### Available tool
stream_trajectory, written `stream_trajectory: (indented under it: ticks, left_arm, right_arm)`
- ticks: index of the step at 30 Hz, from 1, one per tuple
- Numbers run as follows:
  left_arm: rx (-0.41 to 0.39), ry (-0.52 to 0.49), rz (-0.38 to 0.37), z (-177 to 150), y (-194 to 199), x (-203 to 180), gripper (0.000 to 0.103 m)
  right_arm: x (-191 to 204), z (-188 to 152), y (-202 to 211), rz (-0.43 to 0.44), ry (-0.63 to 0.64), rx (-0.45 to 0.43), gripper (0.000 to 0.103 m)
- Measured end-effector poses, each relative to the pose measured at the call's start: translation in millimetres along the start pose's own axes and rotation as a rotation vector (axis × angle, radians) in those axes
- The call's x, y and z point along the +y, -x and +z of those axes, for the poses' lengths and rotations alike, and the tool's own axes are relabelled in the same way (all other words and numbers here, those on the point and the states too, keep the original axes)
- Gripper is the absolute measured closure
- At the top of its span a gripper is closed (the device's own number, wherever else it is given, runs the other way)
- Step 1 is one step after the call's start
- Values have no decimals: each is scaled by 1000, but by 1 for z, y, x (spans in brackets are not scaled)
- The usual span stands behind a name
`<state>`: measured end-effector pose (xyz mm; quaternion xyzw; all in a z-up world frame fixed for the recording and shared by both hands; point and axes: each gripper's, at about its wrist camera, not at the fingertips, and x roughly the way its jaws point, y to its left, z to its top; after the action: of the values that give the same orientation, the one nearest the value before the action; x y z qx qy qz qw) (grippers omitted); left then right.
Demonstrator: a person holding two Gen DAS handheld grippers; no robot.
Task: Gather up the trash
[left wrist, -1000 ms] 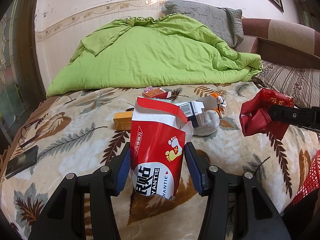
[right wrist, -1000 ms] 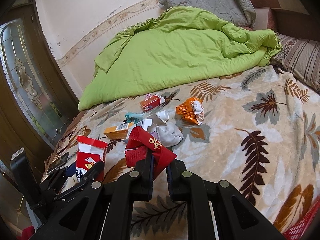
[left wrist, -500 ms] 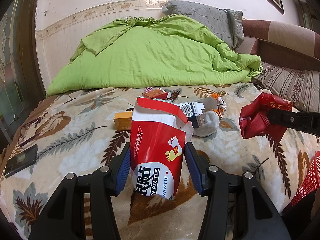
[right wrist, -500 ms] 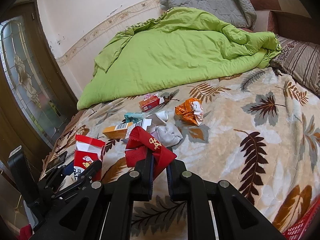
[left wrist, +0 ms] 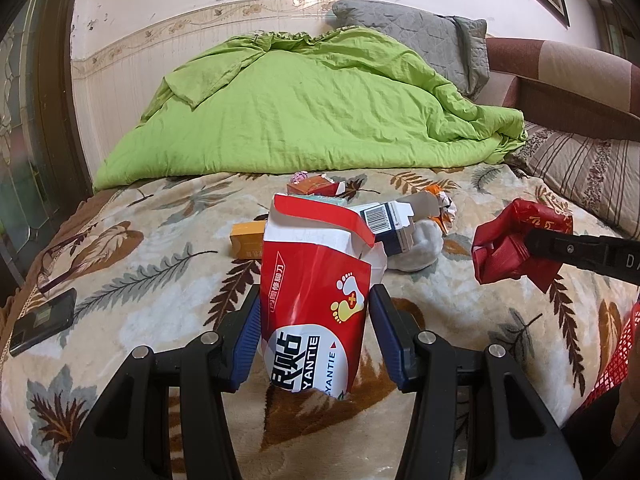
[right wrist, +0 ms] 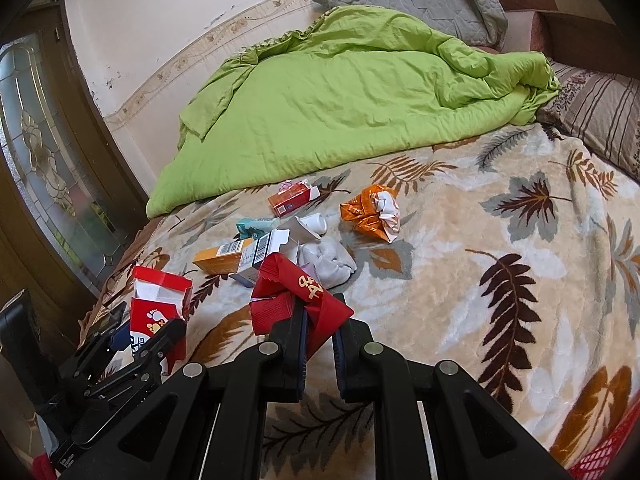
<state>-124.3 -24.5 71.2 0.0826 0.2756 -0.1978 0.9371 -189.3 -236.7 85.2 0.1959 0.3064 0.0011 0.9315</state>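
While the left gripper is clamping the upright torn red box, the right gripper is pinching a red wrapper, the red basket lying nearest its right

I'm reading "YANTIE" in dark letters on the white lower band of the torn red and white box, under large Chinese characters I'm not making out in full. A yellow footprint sign with a red cross is showing on its red face, and a slanted line of small white Chinese print beside it. A barcode is showing on the dark blue box. Gold characters are showing on the red wrapper, unreadable.
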Motion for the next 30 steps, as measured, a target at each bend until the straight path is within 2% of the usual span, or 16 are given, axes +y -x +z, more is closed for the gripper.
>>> stream_trajectory:
  ticks: [14,17,23,27,30]
  left_arm:
    - [8,-4,-11,-1,-4,0,52]
    - [9,1,-38,-1,-3,-2,52]
    - [12,-22,-169,-4,10,-16,52]
    - [23,-67,-269,-4,23,-39,52]
    - [28,-100,-381,0,38,-70,52]
  right_arm:
    - [1,-1,-5,11,-6,7,91]
    - [1,-1,-4,16,-14,7,91]
    - [-6,-6,18,49,-55,2,91]
    - [-20,-12,50,57,-86,-11,91]
    - [-39,-16,81,35,-113,-29,91]
